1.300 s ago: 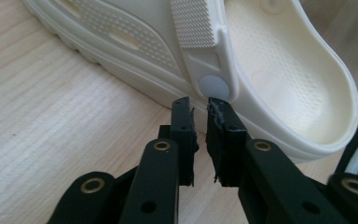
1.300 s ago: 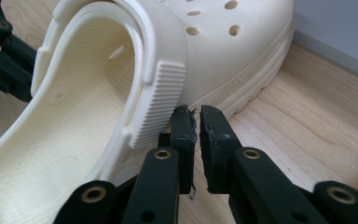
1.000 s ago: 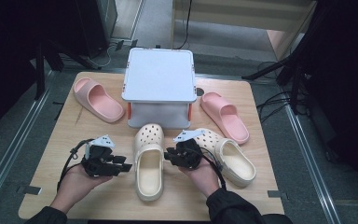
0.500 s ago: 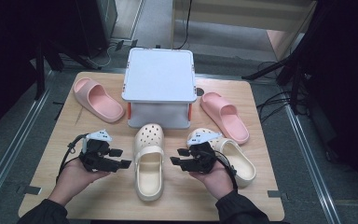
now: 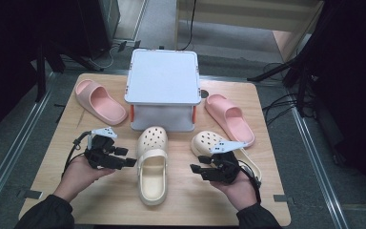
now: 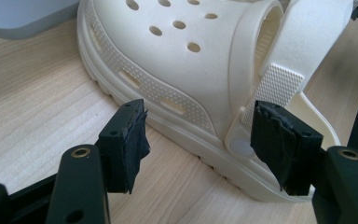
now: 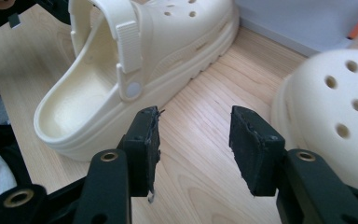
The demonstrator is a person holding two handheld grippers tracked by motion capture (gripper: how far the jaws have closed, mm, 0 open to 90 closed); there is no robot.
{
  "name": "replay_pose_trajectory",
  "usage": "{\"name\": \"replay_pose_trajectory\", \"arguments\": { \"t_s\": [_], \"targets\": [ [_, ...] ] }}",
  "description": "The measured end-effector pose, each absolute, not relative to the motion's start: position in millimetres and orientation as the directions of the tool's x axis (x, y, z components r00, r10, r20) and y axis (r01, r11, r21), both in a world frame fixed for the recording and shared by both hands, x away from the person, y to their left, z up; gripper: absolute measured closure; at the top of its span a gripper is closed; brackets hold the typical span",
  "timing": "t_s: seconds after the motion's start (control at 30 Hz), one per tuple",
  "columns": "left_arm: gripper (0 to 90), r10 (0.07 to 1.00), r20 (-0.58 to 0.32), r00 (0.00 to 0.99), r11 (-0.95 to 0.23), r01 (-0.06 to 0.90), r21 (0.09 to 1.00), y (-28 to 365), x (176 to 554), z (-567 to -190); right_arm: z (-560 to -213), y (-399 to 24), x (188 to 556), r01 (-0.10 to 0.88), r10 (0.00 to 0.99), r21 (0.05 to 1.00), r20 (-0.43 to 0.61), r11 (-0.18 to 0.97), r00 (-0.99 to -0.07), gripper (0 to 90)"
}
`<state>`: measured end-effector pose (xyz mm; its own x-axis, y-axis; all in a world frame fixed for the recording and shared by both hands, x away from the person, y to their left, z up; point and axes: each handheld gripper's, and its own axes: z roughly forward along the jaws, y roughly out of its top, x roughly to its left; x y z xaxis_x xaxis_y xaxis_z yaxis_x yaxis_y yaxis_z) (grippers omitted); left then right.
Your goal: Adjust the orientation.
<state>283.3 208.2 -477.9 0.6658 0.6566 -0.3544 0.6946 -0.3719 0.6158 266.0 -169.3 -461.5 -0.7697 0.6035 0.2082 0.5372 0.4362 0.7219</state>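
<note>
Two grippers sat on either side of the middle cream clog (image 5: 151,164). Left gripper (image 5: 127,162) jaws had just been opening, nothing pinched; left gripper view showed the clog's strap rivet (image 6: 240,147) just beyond the pads, unreadable from the high view. Right gripper (image 5: 196,169) jaws also just opened, over bare table (image 7: 200,140). 2nd cream clog (image 5: 209,141) was partly hidden by the right hand in the high view, cut off at frame edge in right gripper view. White box (image 5: 162,82) stood behind.

bright even light on table (image 5: 76,200), dark surround; high view soft, perhaps low-resolution.
</note>
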Motion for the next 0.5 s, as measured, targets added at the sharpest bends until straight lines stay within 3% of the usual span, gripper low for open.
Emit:
{"name": "replay_pose_trajectory", "arguments": {
  "t_s": [0.5],
  "targets": [
    [35.2, 0.652, -0.363, 0.666, -0.371, 0.697, 0.614, 205.9, 297.2, -475.9, -459.6, -210.4, 254.0, 0.575, 0.666, 0.711, 0.202, 0.404, -0.718, 53.3]
  ]
}}
